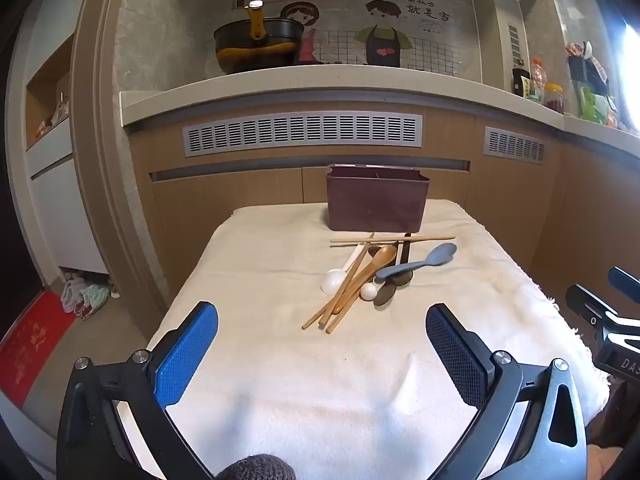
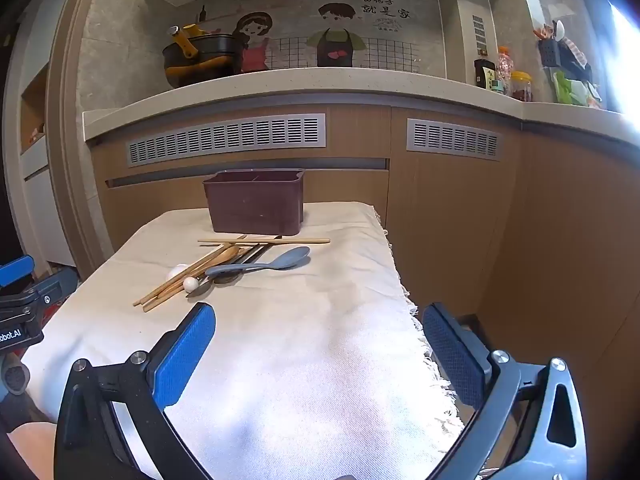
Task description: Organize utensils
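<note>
Item: utensil sorting, stage — not begun, by the look of it.

- Box [image 1: 377, 202]: dark brown, divided inside, at 12 o'clock on the cloth-covered table [image 1: 256, 280]. No handle shows above its rim; appears empty, though the bottom is hidden.
- Utensil heap, just in front of the box, all loose and overlapping:
  - chopsticks [image 1: 392, 239], one pair crosswise at the far edge; more [image 1: 334, 305] slanting toward 7 o'clock.
  - wooden spoon [image 1: 370, 270], across the middle.
  - grey-blue spoon [image 1: 418, 264], on top, bowl toward 2 o'clock.
  - white spoons [image 1: 333, 280], at 9 o'clock in the heap.
  - dark spoons [image 1: 386, 292], underneath, partly hidden.
- Left gripper [image 1: 322, 344]: jaws spread wide, holding nothing, short of the heap.
- Right gripper [image 2: 319, 344]: jaws spread wide, holding nothing; heap at its 11 o'clock.

Remaining: every piece, judged from this layout.
</note>
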`<state>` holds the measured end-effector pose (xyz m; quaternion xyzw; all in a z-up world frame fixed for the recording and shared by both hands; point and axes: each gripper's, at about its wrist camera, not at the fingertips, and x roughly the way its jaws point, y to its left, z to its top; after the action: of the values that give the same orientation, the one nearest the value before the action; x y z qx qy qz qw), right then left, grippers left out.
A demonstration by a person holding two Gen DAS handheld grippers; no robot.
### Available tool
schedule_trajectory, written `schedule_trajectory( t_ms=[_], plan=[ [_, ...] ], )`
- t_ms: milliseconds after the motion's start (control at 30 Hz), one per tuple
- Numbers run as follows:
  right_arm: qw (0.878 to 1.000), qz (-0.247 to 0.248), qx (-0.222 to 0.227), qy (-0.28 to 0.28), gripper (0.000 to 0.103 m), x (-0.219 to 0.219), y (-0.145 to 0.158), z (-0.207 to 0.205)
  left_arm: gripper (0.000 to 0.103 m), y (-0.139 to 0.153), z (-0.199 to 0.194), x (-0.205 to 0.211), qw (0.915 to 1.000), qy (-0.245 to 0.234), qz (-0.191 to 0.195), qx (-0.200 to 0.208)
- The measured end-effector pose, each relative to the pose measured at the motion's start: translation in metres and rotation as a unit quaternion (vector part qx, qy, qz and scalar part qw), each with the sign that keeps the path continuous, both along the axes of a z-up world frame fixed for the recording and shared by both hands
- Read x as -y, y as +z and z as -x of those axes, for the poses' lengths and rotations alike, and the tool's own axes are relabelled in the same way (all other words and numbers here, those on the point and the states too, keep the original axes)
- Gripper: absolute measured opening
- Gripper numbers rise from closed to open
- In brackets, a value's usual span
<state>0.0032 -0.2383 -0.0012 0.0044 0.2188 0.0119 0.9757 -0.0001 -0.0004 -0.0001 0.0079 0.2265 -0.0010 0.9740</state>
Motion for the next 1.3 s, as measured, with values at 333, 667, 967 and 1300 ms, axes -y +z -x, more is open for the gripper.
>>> schedule_trajectory(
  t_ms=[333, 667, 967, 1300],
  plan=[
    [1.0, 0.004, 0.001, 0.003, 0.103, -0.001, 0.001, 0.0, 0.103, 0.004, 0.0, 0.001, 0.9999, -0.007, 0.003, -0.009],
    [1.0, 0.008, 0.002, 0.005, 0.103, -0.003, 0.0, -0.002, 0.103, -0.002, 0.0, 0.002, 0.9998, -0.01, 0.001, -0.014],
    [1.0, 0.008, 0.001, 0.006, 0.103, -0.005, -0.001, -0.002, 0.103, -0.002, -0.002, 0.003, 0.9997, -0.011, 0.001, -0.02],
    [1.0, 0.007, -0.001, 0.006, 0.103, -0.006, -0.002, -0.002, 0.103, -0.004, -0.004, 0.003, 0.9996, -0.012, 0.001, -0.024]
  ],
)
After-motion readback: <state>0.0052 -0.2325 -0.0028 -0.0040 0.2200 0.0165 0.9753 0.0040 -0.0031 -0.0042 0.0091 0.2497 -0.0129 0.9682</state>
